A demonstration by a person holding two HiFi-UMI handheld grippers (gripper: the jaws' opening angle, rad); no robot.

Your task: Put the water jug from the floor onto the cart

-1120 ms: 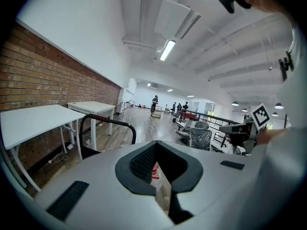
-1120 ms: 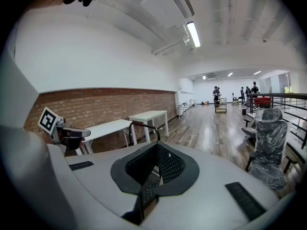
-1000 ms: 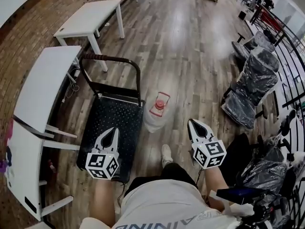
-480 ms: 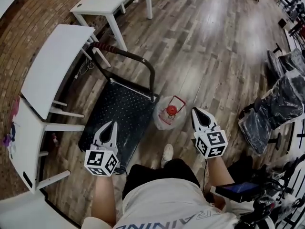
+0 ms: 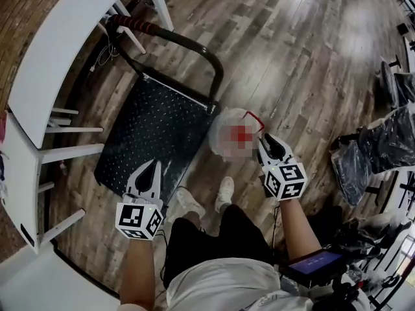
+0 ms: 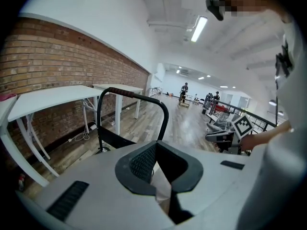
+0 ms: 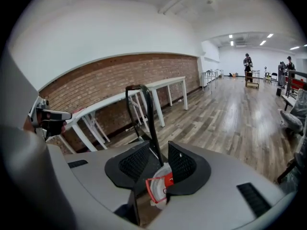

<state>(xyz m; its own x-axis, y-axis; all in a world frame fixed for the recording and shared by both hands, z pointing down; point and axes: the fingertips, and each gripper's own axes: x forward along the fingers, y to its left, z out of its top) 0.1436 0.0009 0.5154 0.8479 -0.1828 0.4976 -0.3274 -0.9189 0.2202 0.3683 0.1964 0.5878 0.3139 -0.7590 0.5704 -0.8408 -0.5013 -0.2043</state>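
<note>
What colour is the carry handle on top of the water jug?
Red. The handle shows clearest in the right gripper view.

I am counting one jug and one cart. I am working two grippers: a left gripper and a right gripper. I am seeing two shoes: one shoe and another shoe. I am seeing two white tables: one table and another table. Far off, I am seeing two people: one person and another person.
</note>
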